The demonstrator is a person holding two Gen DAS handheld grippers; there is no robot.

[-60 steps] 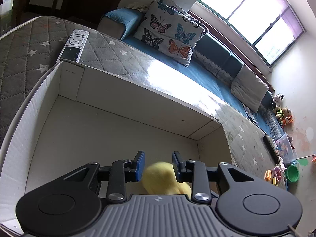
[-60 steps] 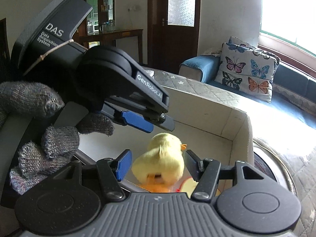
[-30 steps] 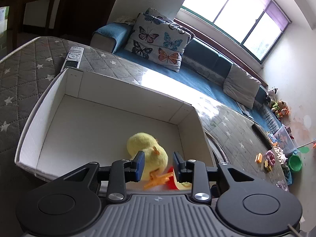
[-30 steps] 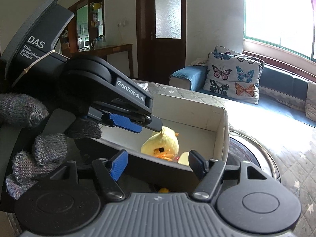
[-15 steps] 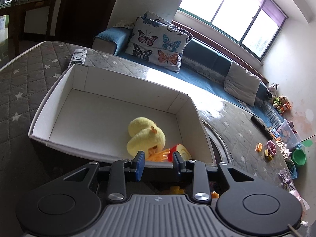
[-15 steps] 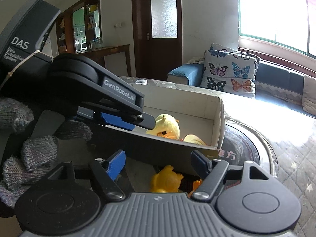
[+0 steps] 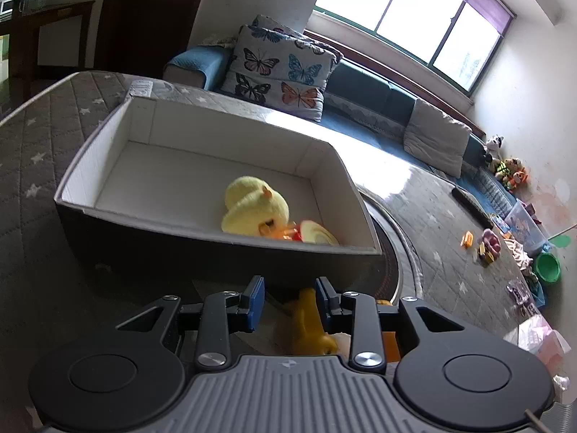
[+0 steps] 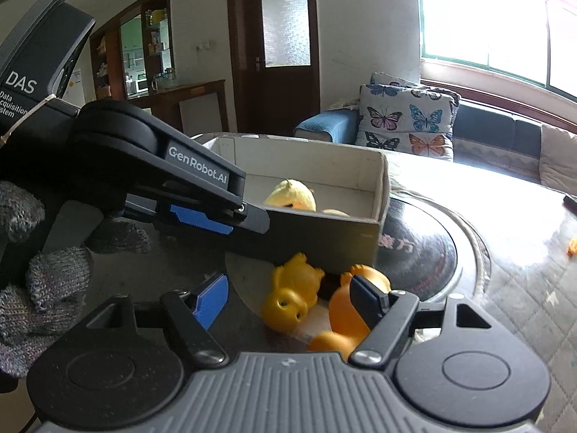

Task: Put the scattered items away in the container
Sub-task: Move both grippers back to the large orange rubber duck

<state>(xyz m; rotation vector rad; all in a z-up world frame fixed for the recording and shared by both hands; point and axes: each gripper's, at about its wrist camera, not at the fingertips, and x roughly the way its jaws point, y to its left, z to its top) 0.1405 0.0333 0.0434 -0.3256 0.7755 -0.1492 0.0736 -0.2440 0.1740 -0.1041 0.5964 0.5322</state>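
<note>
Both grippers have pulled back and up from the box since 2 s ago; the plush duck that sat between the left jaws then now lies inside the box.

Left gripper: jaws released, narrow gap, grasping nothing. It hovers just outside the near wall of the box. Yellow rubber duck shows in the gap at 6 o'clock, on the desk, no contact visible.

Right gripper: jaws released, wide apart, nothing held. Yellow rubber duck sits on the desk between them. Orange duck lies just beside it at 3 o'clock, partly behind the right jaw; contact with that jaw I cannot tell. Both ducks are against the box's outer wall.

Plush duck is in the box, near wall, toward the 4 o'clock corner, with a red-and-yellow toy touching it at 4 o'clock.

Gloved hand grips the left gripper's handle at 9 o'clock in the right wrist view.
</note>
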